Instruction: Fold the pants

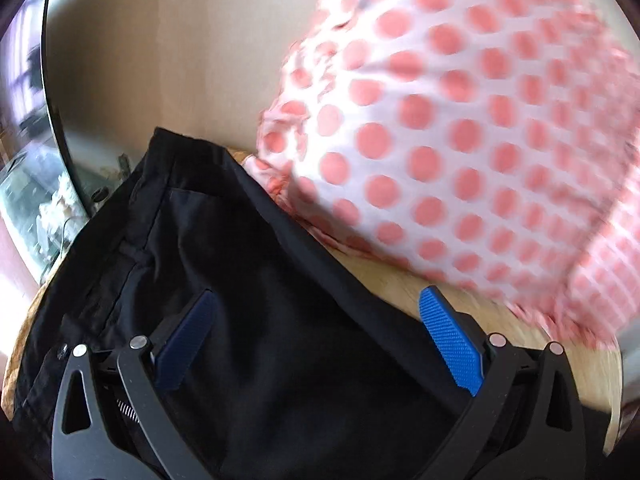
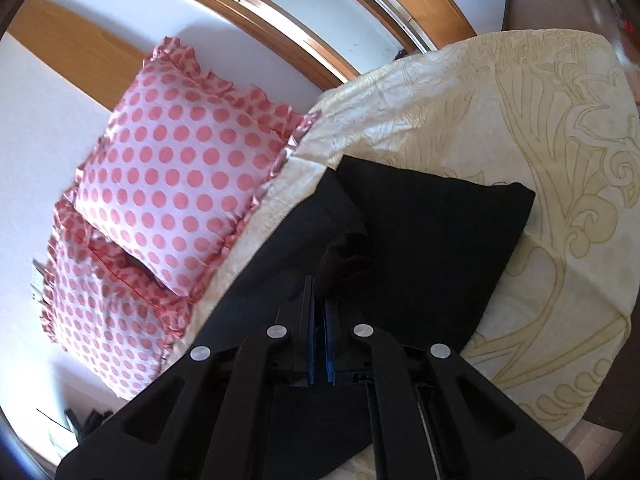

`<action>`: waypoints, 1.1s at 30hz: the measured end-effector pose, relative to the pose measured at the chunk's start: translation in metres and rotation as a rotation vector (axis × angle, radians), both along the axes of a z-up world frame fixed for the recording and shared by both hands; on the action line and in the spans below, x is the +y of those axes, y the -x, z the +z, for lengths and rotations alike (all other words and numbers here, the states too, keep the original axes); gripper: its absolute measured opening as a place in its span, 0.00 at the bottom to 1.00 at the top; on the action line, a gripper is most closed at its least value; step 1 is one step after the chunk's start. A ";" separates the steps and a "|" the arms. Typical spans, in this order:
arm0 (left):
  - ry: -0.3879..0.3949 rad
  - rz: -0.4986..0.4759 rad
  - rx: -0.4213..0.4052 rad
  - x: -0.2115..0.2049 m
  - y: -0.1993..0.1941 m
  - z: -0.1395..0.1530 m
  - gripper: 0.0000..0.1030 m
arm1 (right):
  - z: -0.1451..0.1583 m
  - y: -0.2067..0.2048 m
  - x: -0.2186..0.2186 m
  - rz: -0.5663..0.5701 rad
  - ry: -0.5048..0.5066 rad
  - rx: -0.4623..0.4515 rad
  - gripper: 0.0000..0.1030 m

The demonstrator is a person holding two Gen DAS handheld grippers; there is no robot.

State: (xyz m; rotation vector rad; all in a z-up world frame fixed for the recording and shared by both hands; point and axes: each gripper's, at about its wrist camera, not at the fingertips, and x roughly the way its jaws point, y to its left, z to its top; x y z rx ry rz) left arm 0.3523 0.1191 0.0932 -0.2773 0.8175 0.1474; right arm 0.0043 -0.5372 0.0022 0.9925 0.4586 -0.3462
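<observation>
Pants [image 2: 420,240] (black, no legible label) lie on bedspread [image 2: 560,160]; right gripper [image 2: 318,312] pinches their fabric, left gripper [image 1: 316,320] spread wide above them.

2 close views, perhaps overlapping pants [image 1: 248,280]

1. You have two polka-dot pillows [image 2: 176,184], white with pink dots and frilled edges, one leaning on the other at the head of the bed.
2. You see a cream bedspread [image 2: 560,160] with a pale yellow floral pattern.
3. A wooden headboard [image 2: 280,36] runs behind the pillows.
</observation>
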 end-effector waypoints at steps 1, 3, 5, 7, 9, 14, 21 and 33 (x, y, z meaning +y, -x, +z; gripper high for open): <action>-0.012 0.029 0.029 0.004 -0.017 -0.006 0.98 | -0.001 -0.001 0.000 0.003 0.000 0.005 0.04; -0.026 0.076 0.078 0.011 -0.039 -0.017 0.98 | -0.003 -0.001 0.000 0.011 -0.004 0.015 0.04; -0.007 0.117 0.112 0.020 -0.056 -0.027 0.92 | -0.004 -0.002 0.000 0.017 -0.002 0.025 0.04; 0.039 0.147 0.142 0.032 -0.069 -0.038 0.65 | -0.004 -0.003 0.001 0.022 0.005 0.033 0.04; 0.085 0.163 0.161 0.042 -0.074 -0.045 0.35 | -0.003 -0.005 0.001 0.023 0.011 0.033 0.04; 0.141 0.180 0.107 0.056 -0.041 -0.035 0.06 | 0.001 -0.008 -0.002 0.028 0.002 0.002 0.04; 0.062 0.081 -0.138 0.058 0.119 0.043 0.06 | 0.032 0.001 -0.022 0.016 0.019 -0.089 0.04; -0.002 0.113 -0.085 0.063 0.315 -0.028 0.06 | 0.009 0.031 -0.040 -0.033 -0.004 -0.020 0.04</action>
